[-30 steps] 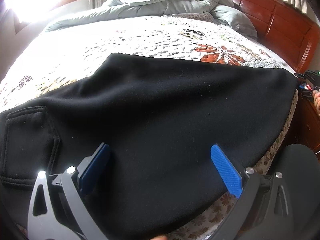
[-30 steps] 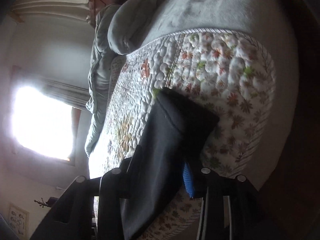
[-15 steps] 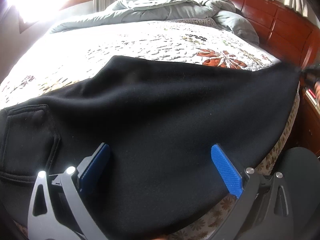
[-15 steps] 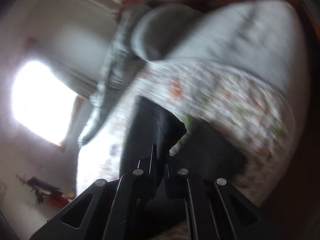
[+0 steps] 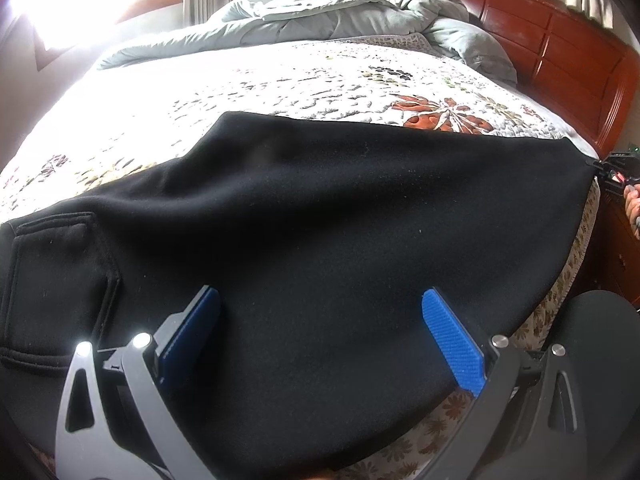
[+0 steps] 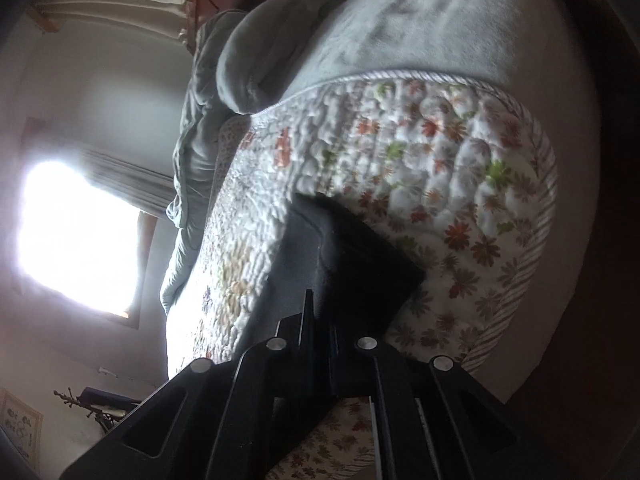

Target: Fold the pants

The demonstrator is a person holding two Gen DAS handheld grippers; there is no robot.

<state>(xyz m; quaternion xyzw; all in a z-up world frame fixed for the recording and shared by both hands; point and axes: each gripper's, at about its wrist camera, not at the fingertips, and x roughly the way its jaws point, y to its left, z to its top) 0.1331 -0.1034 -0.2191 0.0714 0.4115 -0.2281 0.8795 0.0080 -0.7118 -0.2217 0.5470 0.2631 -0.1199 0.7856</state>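
The black pants [image 5: 320, 240] lie spread across the floral quilt of the bed [image 5: 280, 80], with a back pocket [image 5: 60, 272] at the left. My left gripper [image 5: 320, 336] is open, its blue pads [image 5: 452, 340] low over the near part of the pants. My right gripper [image 6: 320, 340] is shut on the leg end of the pants [image 6: 340, 248] at the bed's right edge. It also shows at the far right of the left wrist view [image 5: 612, 172], holding the hem corner.
A grey duvet [image 5: 340, 12] is bunched at the far side of the bed. A red-brown wooden headboard [image 5: 560, 44] runs along the right. A bright window [image 6: 76, 232] lies beyond the bed.
My right gripper has closed on the pants' leg end, which was between open jaws a second ago. The left gripper has stayed open over the pants.
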